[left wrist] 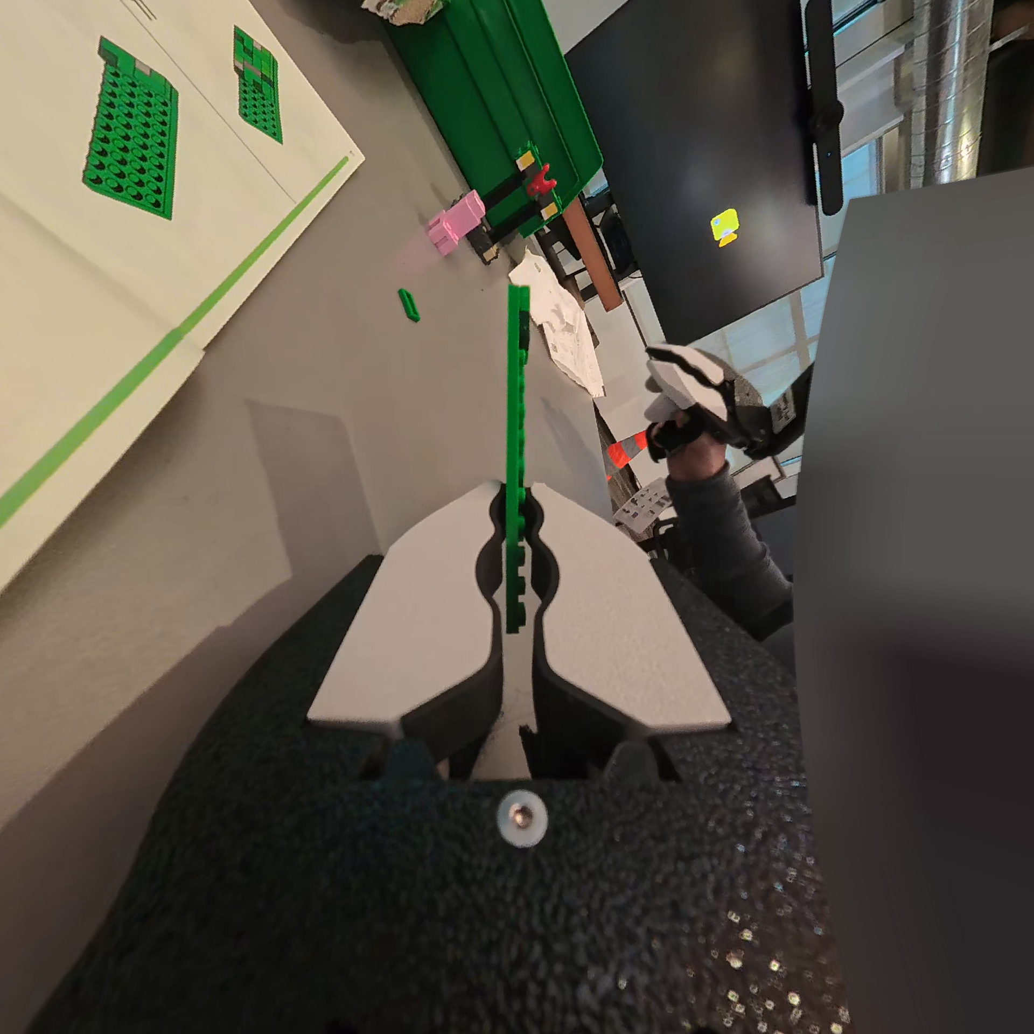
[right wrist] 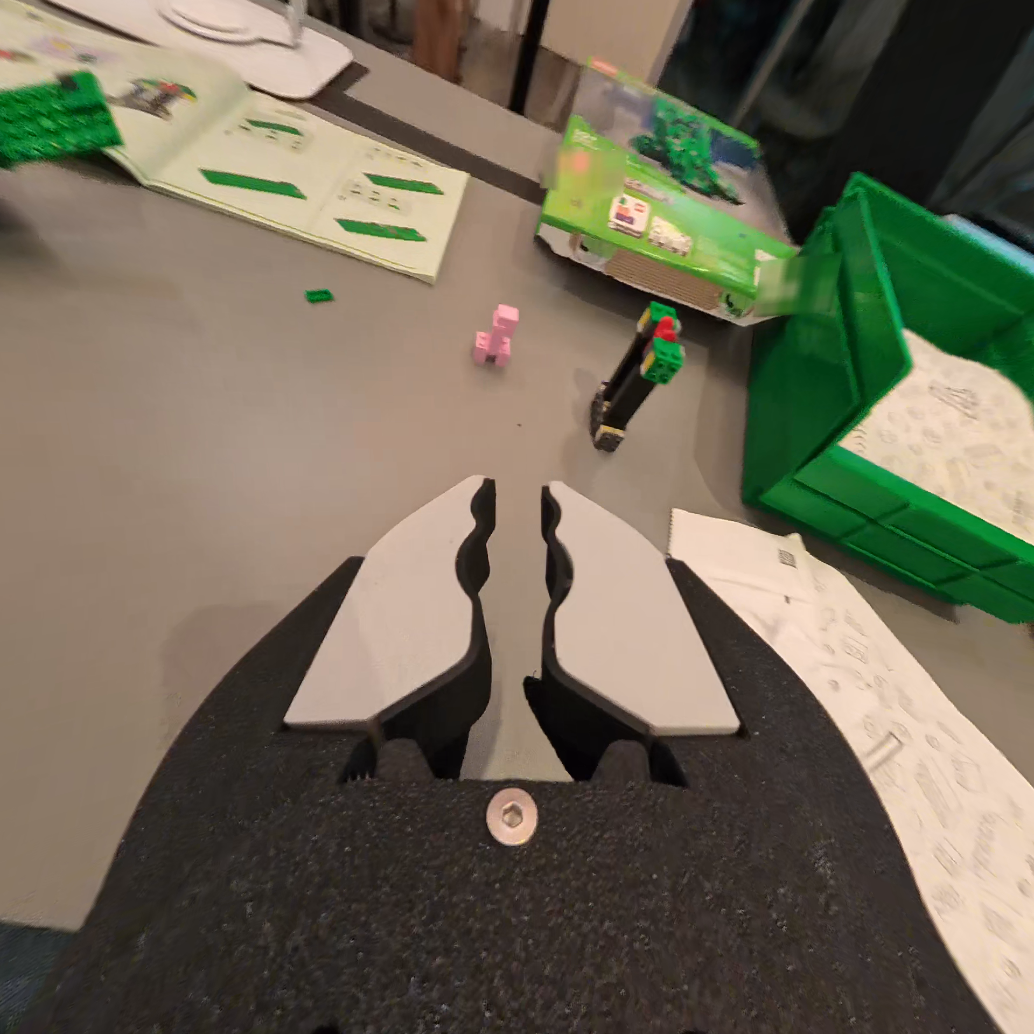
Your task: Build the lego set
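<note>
Between left gripper (left wrist: 516, 492) fingers: green baseplate (left wrist: 516, 425) clamped edge-on, long axis running straight forward. Right gripper (right wrist: 518, 485) empty, parted, nearer small green plate (right wrist: 318, 295) lying ahead-left on surface (right wrist: 224, 447).

Probably an office, grey table (right wrist: 224, 447), wall screen (left wrist: 699, 168), windows (left wrist: 783, 335)

Grey table (right wrist: 224, 447) – dark screen (left wrist: 699, 168), bright windows (left wrist: 755, 347) beyond

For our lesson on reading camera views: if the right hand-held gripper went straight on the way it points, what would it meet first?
Probably the bare grey table. The open right hand-held gripper angles downward; the pink figure and black-and-green build lie farther on, depth unclear.
</note>
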{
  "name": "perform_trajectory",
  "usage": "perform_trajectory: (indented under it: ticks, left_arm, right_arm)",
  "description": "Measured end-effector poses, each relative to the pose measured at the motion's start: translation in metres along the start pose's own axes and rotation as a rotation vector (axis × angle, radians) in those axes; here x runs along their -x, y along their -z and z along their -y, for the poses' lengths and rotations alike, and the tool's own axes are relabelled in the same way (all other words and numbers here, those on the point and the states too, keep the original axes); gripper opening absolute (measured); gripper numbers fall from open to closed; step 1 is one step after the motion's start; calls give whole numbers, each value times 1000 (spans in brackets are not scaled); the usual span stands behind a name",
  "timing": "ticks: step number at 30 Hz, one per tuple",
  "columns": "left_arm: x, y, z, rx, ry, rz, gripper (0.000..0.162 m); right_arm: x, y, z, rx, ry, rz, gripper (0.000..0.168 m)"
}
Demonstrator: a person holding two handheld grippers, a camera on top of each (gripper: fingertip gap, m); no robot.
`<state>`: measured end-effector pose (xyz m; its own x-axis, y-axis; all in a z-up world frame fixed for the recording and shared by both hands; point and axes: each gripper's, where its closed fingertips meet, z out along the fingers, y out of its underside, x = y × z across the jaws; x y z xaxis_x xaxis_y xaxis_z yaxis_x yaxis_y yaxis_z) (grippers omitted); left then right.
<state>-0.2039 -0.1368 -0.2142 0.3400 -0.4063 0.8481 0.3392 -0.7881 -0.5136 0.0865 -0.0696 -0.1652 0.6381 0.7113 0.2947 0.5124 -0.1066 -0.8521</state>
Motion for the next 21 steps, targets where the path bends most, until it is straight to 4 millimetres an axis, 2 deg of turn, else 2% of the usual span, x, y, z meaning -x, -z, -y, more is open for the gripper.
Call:
perform_trajectory:
  ticks: [3,5,8,11,15,18,21]
  left_arm:
    - [-2,-1,0,2,-19,-1,4]
    - [-11,-5,1,-9,-29,-33,4]
    - [-33,-22,-1,6,-75,-66,4]
    - [-65,-49,-6,9,-150,-99,4]
    - [-96,-90,-24,79,-222,-129,4]
    - [-111,-120,-34,127,-262,-148,4]
    - [-124,-153,-39,138,-285,-194,4]
  right_arm:
    - [-10,22,-5,-25,27,-80,17]
    - [-27,48,-13,-34,31,-156,20]
    - [-52,89,-34,-69,-15,-271,21]
    - [-74,121,-70,-64,-92,-375,26]
    - [-92,149,-126,-61,-161,-457,28]
    - [-97,168,-169,-50,-215,-475,30]
    - [-97,191,-202,-69,-272,-510,31]
